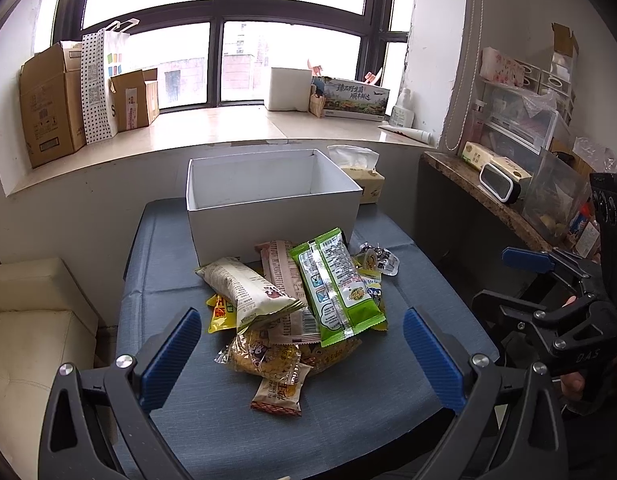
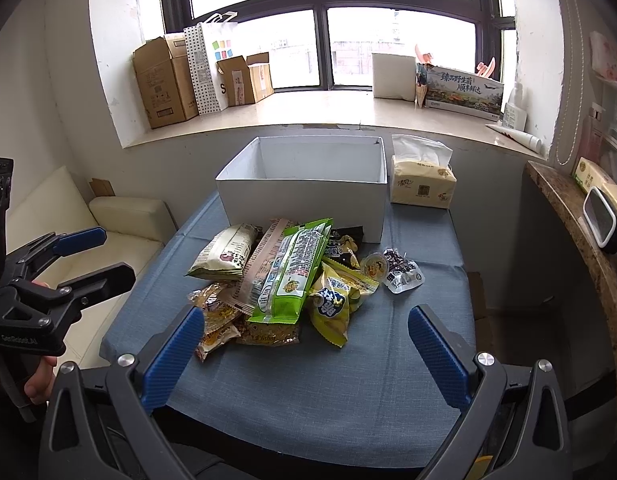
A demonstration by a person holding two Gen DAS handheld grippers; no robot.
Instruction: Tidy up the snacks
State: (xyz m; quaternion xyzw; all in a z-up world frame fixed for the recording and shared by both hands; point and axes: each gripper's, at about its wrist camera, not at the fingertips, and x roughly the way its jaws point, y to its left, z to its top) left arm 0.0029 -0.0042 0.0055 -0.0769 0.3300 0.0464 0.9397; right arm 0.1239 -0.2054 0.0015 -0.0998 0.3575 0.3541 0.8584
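2 grippers, my left gripper (image 1: 302, 354) and right gripper (image 2: 306, 354), hover with fingers spread wide, holding nothing. Ahead lies the snack pile (image 1: 296, 304) before the white box (image 1: 268, 204); lower packets are half hidden.

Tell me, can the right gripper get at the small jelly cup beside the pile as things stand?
Probably yes. The jelly cup sits at the pile's right edge on the blue cloth, nothing lying over it. The right gripper is open, with bare cloth between. A clear dark-printed packet touches its right side, so one of the fingers may nudge that.
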